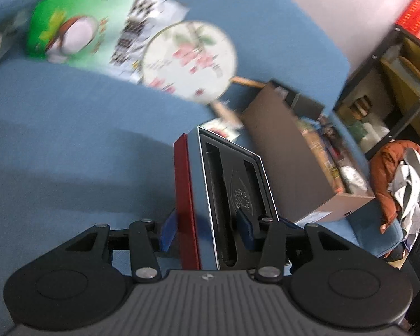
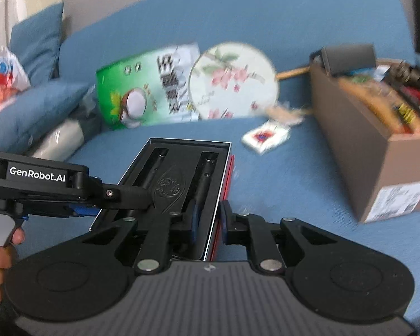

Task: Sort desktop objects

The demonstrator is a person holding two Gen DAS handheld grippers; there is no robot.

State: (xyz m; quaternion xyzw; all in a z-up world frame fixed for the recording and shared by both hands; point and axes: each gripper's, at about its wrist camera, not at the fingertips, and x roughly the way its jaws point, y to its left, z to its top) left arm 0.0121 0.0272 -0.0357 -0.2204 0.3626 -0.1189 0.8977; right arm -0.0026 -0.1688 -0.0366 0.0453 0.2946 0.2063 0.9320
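An open black box with red sides holds dark moulded slots and an embossed emblem. Both grippers grip it above the blue sofa. My left gripper is shut on one wall of the box, which stands tilted on edge in the left wrist view. My right gripper is shut on the box's right wall. The left gripper's arm reaches in from the left in the right wrist view.
A brown cardboard box full of items stands at the right on the sofa. A round floral fan, a green coconut bag and a small white card pack lie behind. Shelving stands far right.
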